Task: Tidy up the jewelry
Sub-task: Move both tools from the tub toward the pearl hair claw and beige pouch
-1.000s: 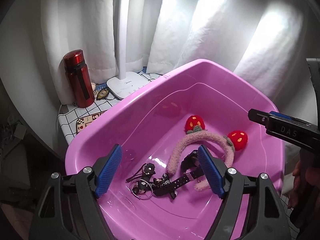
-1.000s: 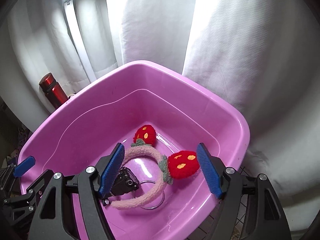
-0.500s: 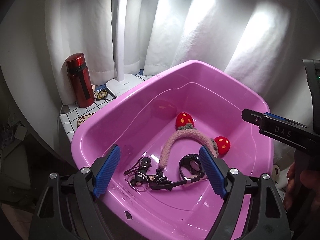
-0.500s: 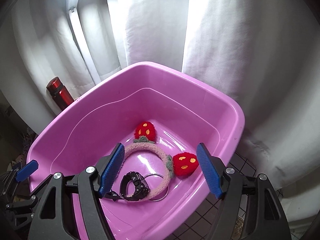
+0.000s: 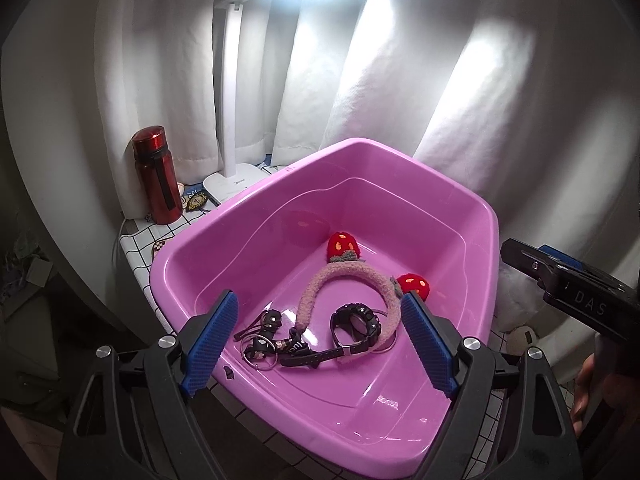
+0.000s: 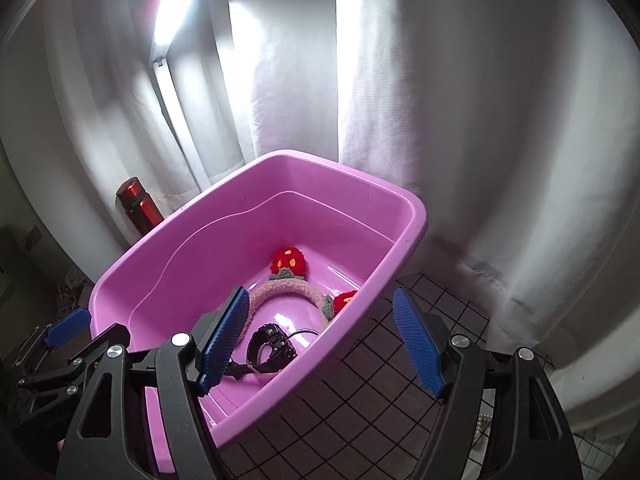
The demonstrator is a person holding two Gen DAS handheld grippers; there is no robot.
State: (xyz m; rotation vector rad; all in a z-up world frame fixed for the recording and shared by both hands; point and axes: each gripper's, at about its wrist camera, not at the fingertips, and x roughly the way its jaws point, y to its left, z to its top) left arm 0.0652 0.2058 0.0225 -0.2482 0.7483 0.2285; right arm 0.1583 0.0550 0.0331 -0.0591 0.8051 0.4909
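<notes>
Inside a pink tub [image 5: 476, 216], a fuzzy strawberry headband [image 5: 344, 276] arches over a black watch [image 5: 354, 320]; only the left view shows keyrings [image 5: 260, 340]; both claws, left [image 5: 320, 344] and right [image 6: 320, 340], gape empty

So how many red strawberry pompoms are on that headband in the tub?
2: one pompom at the headband's top toward the tub's far wall, the other on its right side, beside the right wall.
</notes>
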